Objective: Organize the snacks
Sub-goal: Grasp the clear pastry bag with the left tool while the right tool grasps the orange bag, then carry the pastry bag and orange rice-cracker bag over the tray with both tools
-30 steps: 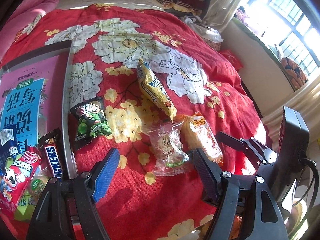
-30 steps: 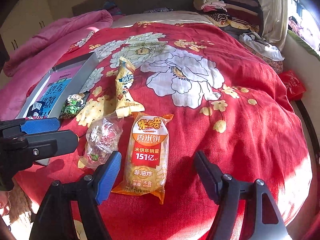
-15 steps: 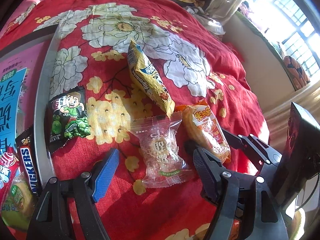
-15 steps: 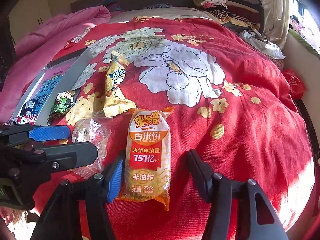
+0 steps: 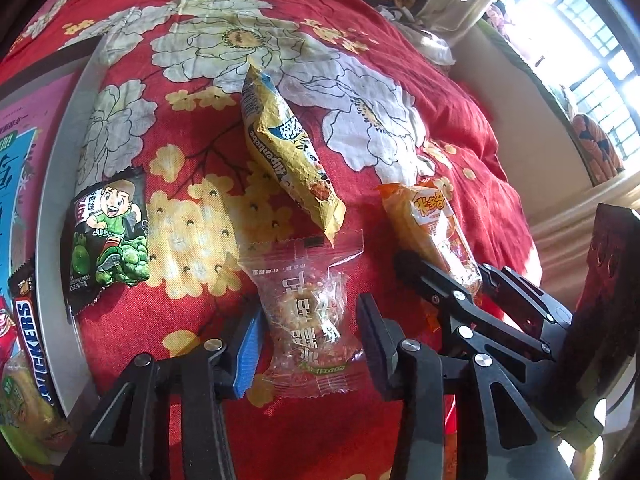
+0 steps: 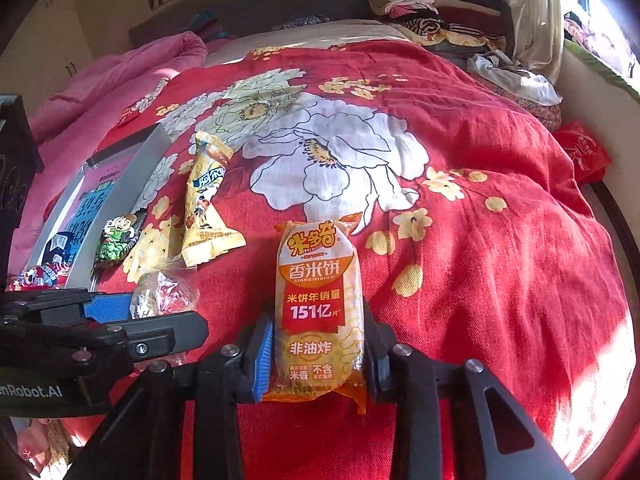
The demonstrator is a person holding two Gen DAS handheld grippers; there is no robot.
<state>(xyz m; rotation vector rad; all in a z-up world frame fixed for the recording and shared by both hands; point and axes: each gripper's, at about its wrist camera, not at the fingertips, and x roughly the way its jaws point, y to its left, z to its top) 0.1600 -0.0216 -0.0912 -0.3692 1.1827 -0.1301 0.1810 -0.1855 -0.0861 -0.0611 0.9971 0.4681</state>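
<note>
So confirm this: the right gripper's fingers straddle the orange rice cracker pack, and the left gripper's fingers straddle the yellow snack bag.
Wrong on the left. The left wrist view shows the left gripper straddling the clear plastic snack packet; the yellow snack bag lies beyond it. The right gripper does straddle the orange rice cracker pack.

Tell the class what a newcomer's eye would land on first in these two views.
First, the red floral bedspread filling both views. Next, the orange rice cracker pack at near centre, the right gripper closed on its lower end. Left of it, the clear candy bag lies between the left gripper fingers.
</note>
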